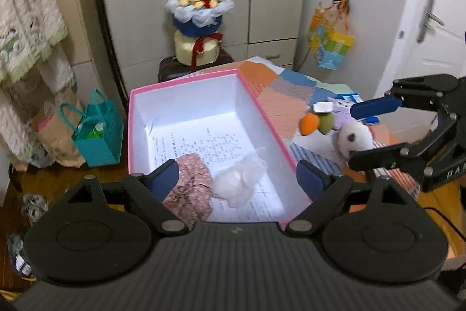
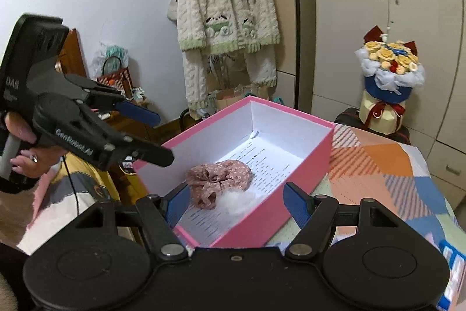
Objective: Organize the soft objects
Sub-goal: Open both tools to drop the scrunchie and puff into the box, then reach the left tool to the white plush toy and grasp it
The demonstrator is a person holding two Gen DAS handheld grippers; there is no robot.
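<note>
Pink cardboard is framing the left wrist view: the pink box (image 1: 186, 118) is sitting open on the patchwork tablecloth (image 1: 285, 95), already holding a floral scrunchie (image 1: 190, 188) and a white fluffy tuft (image 1: 237, 182), while the left gripper (image 1: 237, 179) is hovering spread and empty above them and the right gripper (image 1: 367, 133), also spread and empty, is straddling a white plush toy (image 1: 355, 139) beside an orange and green plush (image 1: 317, 123) (the likely next pick). In the right wrist view, the right gripper (image 2: 236, 201) is gaping wide over the box's near end with nothing between its pads, so closing gently on the plush's middle and lifting clear of the rim before crossing should be serving best.
</note>
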